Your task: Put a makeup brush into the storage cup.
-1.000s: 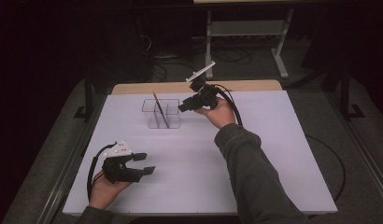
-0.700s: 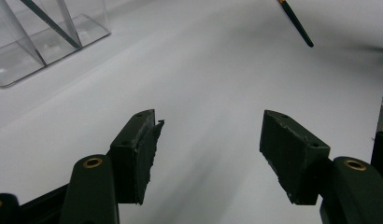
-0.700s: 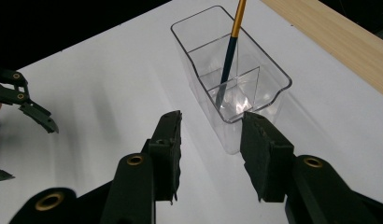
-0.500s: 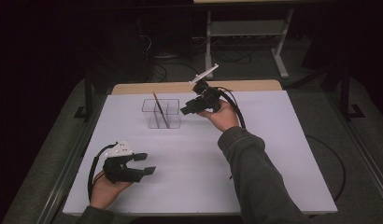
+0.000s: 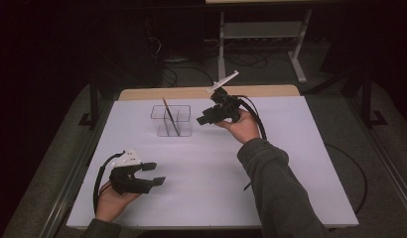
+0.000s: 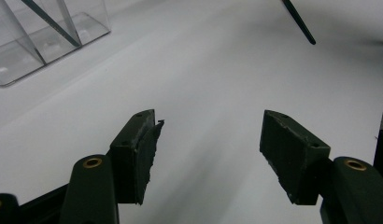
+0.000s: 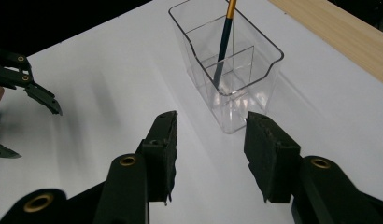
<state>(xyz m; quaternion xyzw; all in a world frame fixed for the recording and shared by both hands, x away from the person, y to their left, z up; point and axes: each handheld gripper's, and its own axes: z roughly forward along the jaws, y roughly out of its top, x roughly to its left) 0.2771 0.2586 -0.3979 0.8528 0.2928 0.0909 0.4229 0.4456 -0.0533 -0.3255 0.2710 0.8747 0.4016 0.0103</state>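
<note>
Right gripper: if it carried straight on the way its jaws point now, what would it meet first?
Most likely the clear plastic organizer, which stands just past the open, empty right gripper in its own view, with the pencil leaning inside. Its jaws have just been opening. Depth is hard to judge; a downward tilt might meet the table first.

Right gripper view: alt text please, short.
Open right gripper, nothing between its black jaws, points at a clear divided holder on a white table. A dark pen leans inside the holder; the left gripper shows at the left edge.
</note>
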